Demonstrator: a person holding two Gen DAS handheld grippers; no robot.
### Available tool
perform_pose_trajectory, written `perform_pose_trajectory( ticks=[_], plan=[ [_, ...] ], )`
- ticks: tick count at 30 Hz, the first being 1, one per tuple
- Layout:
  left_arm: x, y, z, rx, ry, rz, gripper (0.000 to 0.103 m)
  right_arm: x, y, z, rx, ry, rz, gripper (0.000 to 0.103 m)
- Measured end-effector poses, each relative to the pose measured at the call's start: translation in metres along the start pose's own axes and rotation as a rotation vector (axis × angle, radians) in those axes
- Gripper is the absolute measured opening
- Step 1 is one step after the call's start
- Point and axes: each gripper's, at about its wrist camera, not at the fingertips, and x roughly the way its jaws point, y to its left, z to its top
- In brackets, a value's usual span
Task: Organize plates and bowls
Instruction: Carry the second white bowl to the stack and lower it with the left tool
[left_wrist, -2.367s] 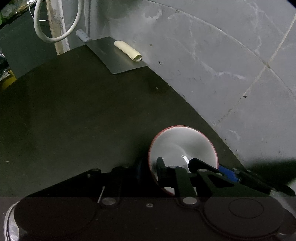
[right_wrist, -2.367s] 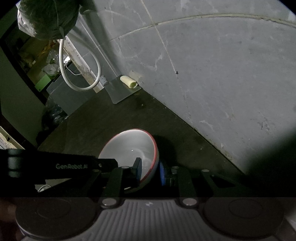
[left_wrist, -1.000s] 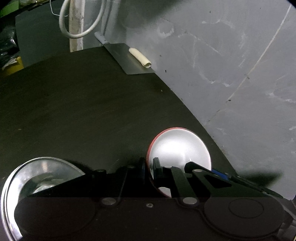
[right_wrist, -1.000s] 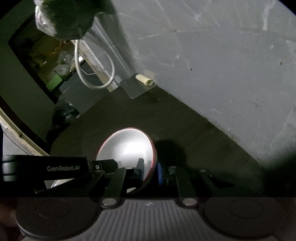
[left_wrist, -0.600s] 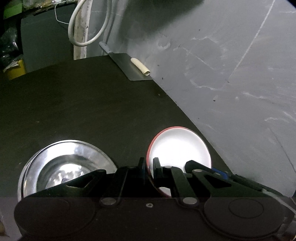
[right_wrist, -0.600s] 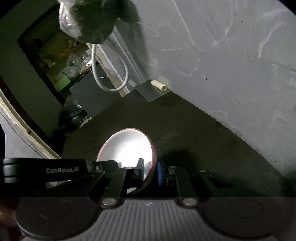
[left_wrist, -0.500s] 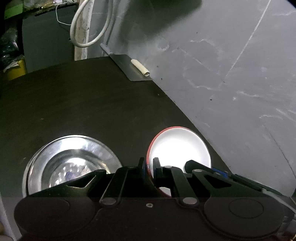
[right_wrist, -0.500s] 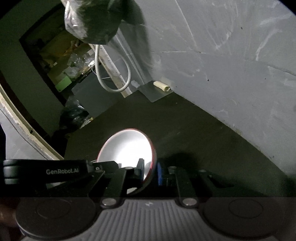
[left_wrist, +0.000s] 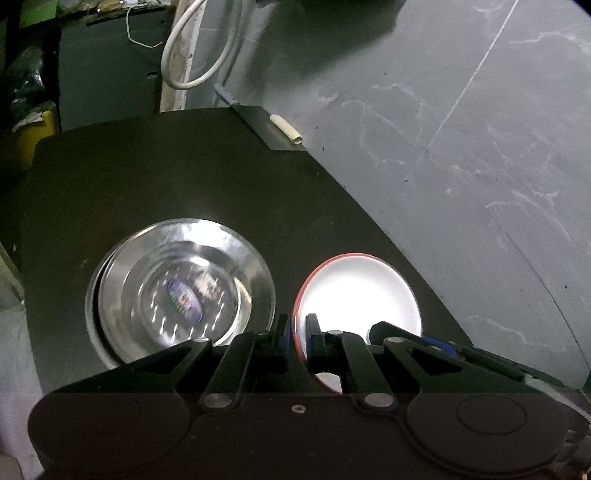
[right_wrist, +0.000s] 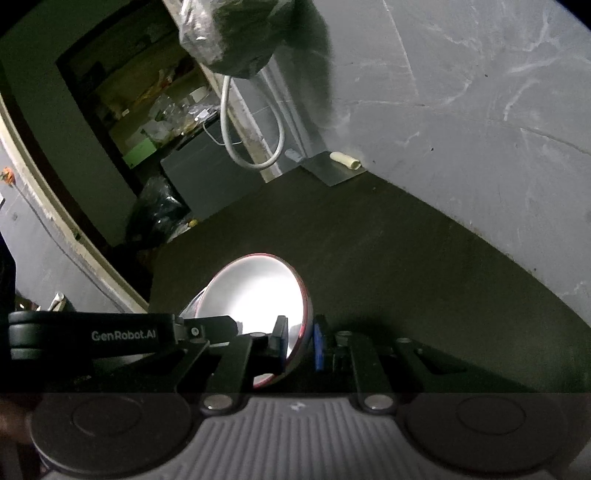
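Both tongs, left (left_wrist: 298, 341) and right (right_wrist: 300, 341), pinched tight on opposite rims of one red-edged white bowl (left_wrist: 364, 291), just right of shiny steel bowl (left_wrist: 184, 291), above dark tabletop (left_wrist: 166, 177).

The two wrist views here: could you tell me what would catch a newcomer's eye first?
The brightest thing is the white bowl with a red rim, low in the middle of both views, with the left gripper and the right gripper each shut on its rim from opposite sides. Next comes the shiny steel bowl stack, on the dark table to its left in the left wrist view.
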Motion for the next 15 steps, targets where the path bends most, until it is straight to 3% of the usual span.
perform_pose_trajectory(
  ticks=[15],
  plan=[
    [-0.034, 0.018, -0.039, -0.053, 0.005, -0.006, 0.007, -0.029, 0.029, -0.032, -0.062, 0.048, 0.020, 0.015]
  ],
)
